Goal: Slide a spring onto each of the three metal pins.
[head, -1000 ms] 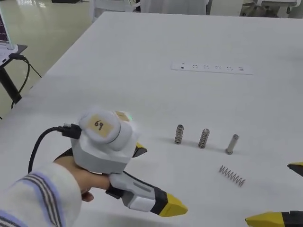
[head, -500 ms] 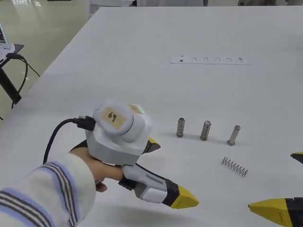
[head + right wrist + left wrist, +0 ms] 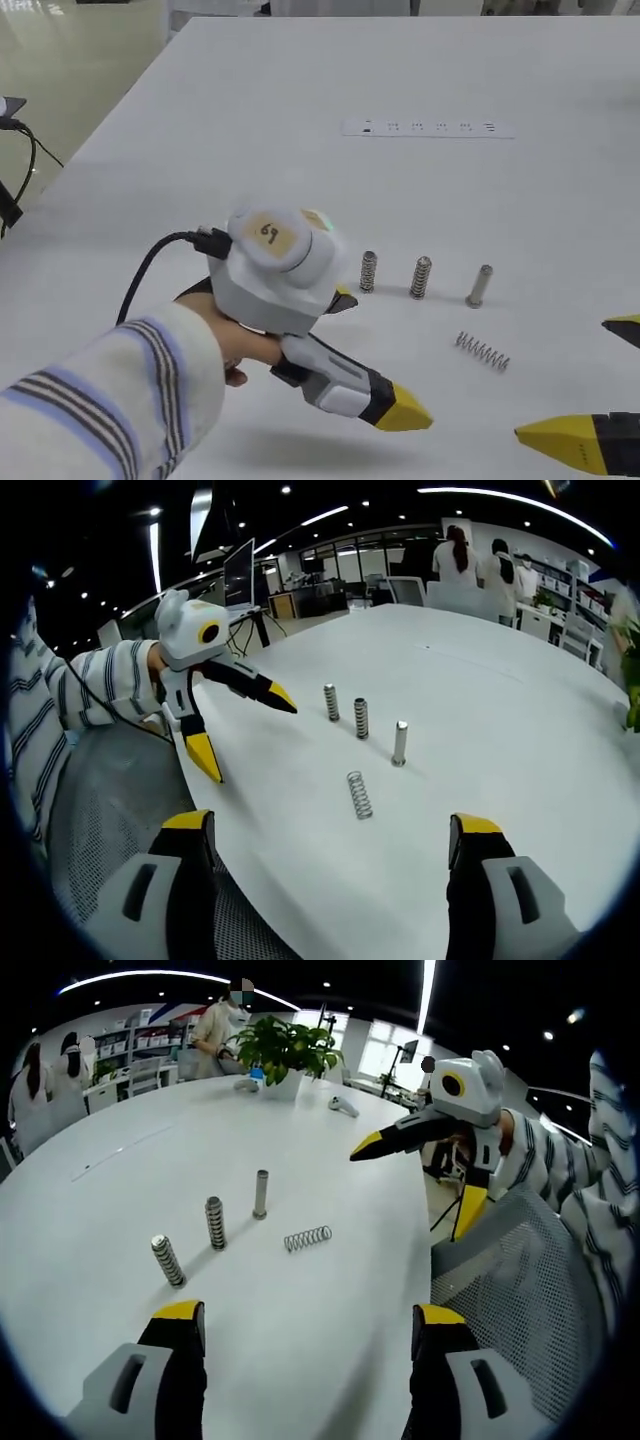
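Three metal pins stand in a row on the white table. The left pin (image 3: 368,271) and the middle pin (image 3: 421,277) each carry a spring, and the right pin (image 3: 479,285) is bare. A loose spring (image 3: 482,351) lies flat in front of the bare pin. My left gripper (image 3: 375,355) hovers open to the near left of the pins, holding nothing. My right gripper (image 3: 585,385) is open at the lower right, close to the loose spring. The left gripper view has the spring (image 3: 307,1238) ahead of the jaws, and the right gripper view shows the spring (image 3: 358,794) between them.
A white power strip (image 3: 428,128) lies flat at the back of the table. The table's left edge (image 3: 120,110) drops to the floor. A potted plant (image 3: 285,1055) stands at the far end, with people beyond it. A mesh chair (image 3: 110,800) sits by the near edge.
My left gripper has moved a little to the right, closer to the pins. The right gripper, the pins and the loose spring have kept their places; the camera has shifted.
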### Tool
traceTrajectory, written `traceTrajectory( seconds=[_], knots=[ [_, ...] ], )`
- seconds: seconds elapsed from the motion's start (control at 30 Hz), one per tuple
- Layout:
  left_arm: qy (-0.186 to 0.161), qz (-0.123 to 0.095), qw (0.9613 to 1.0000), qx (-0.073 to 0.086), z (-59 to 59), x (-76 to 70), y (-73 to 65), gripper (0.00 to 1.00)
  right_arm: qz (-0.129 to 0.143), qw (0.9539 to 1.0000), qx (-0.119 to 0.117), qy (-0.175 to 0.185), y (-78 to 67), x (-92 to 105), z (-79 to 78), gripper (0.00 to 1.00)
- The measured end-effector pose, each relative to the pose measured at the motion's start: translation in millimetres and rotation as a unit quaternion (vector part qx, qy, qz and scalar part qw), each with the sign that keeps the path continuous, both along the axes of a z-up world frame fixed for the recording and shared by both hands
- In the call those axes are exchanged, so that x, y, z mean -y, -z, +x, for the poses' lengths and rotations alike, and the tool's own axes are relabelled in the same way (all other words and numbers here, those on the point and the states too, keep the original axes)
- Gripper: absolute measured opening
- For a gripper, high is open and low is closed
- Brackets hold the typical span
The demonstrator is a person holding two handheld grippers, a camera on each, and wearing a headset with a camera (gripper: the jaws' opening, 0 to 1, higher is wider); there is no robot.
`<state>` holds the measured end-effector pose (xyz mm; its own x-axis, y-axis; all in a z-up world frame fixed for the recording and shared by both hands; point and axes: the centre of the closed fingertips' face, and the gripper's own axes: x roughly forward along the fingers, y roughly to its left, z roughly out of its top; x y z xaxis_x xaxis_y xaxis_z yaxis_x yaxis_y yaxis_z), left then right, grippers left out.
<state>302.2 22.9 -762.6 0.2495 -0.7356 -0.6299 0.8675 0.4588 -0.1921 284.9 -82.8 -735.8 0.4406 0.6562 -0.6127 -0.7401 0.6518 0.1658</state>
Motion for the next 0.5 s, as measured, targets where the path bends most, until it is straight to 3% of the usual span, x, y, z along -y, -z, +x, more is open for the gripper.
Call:
traceTrajectory(
  seconds=[0.1, 0.2, 0.33, 0.5],
  knots=[
    [0.010, 0.010, 0.9999, 0.009, 3.0, 4.1, 2.7, 0.80, -0.001, 1.0000, 0.000, -0.001, -0.3, -0.1, -2.0, 0.95],
    [0.020, 0.010, 0.9997, 0.012, 4.0, 9.4, 3.4, 0.80, -0.004, 1.0000, 0.000, -0.003, -0.3, 0.0, -2.9, 0.95],
    [0.041, 0.027, 0.9987, 0.013, 4.1, 14.1, 9.8, 0.79, -0.002, 1.0000, -0.005, -0.003, 0.2, -0.7, -4.7, 0.95],
    [0.046, 0.026, 0.9984, 0.018, 10.4, 18.6, 12.1, 0.78, -0.010, 0.9999, -0.004, -0.003, 1.0, 1.8, -2.9, 0.95]
  ],
)
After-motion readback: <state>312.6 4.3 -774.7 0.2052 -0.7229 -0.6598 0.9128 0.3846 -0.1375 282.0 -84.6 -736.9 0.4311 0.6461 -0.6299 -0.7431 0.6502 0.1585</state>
